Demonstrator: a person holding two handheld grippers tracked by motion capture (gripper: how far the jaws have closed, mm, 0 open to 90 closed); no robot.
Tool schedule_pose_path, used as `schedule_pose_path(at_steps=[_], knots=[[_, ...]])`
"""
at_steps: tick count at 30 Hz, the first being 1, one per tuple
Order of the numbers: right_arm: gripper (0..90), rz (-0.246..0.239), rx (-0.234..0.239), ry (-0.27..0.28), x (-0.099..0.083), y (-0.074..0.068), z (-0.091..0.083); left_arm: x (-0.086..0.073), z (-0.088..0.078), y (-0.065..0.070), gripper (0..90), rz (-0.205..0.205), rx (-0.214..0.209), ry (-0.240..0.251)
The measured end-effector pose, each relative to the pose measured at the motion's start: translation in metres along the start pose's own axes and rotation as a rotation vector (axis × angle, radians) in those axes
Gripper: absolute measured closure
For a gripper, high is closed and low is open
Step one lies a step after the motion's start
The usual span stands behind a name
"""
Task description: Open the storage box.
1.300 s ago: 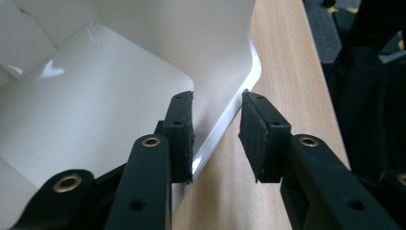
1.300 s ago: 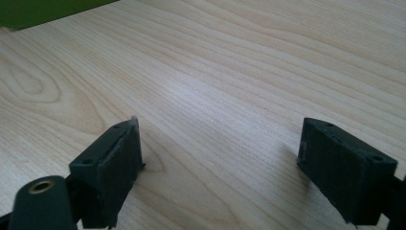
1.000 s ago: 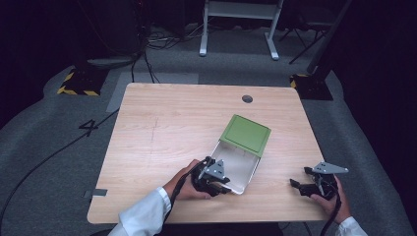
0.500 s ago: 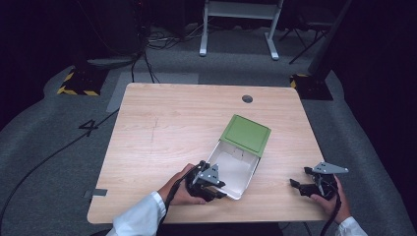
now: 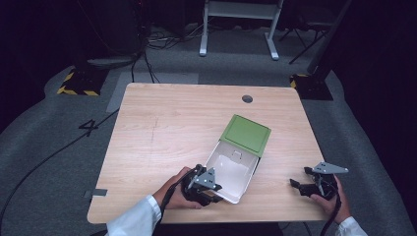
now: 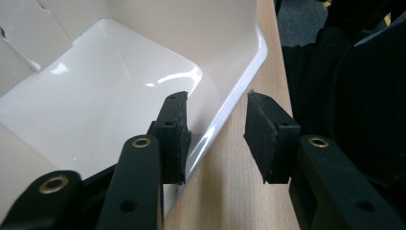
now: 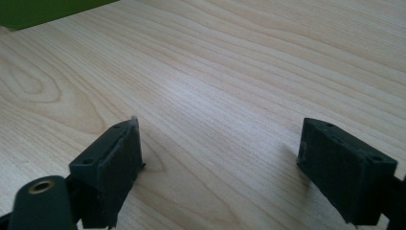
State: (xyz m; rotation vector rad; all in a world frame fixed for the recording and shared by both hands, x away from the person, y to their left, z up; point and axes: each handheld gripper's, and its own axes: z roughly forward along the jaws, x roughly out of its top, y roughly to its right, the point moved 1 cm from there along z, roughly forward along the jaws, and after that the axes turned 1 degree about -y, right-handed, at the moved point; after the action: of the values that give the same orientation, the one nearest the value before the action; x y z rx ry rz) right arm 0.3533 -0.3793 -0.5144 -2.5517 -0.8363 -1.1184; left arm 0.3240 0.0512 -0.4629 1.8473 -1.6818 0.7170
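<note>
You are at a light wood table (image 5: pixel 162 128), a handheld gripper in each hand. An open box (image 5: pixel 231 172) lies near the front edge, right of centre: a glossy white tray with its green lid (image 5: pixel 246 133) hinged back flat on the far side. Your left gripper (image 5: pixel 210 186) is at the tray's near corner. In the left gripper view its pads (image 6: pixel 174 136) straddle the white rim (image 6: pixel 225 115), one inside the tray, one outside over bare wood. They have just been easing open, and a gap shows on the outer side, so the rim sits between them without being pressed; the inner pad lies close against the wall, and I cannot tell whether it touches. Your right gripper (image 5: pixel 304 179) rests well off to the right, its jaws wide apart over empty tabletop. The main risk, as I judge it, is the tray itself: it looks light and slick, and it sits near the table's front edge. If you draw the left gripper back with the inner pad dragging on the wall, the box may slide or swing toward you. Closing again on so thin a rim could buckle or tip it. With the right gripper so far away, nothing steadies the box.
</note>
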Motion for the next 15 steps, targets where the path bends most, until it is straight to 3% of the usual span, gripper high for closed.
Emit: schedule_pose_path(at_steps=[3,7,15], knots=[[15.2,0.000,0.000,0.000,0.000,0.000,0.000,0.001,-0.004,0.001,59.0,0.000,0.009,0.008],[15.2,0.000,0.000,0.000,0.000,0.000,0.000,0.007,-0.018,0.005,57.8,0.001,0.018,0.055],[15.2,0.000,0.000,0.000,0.000,0.000,0.000,0.016,-0.037,0.005,55.6,0.026,0.071,0.069]])
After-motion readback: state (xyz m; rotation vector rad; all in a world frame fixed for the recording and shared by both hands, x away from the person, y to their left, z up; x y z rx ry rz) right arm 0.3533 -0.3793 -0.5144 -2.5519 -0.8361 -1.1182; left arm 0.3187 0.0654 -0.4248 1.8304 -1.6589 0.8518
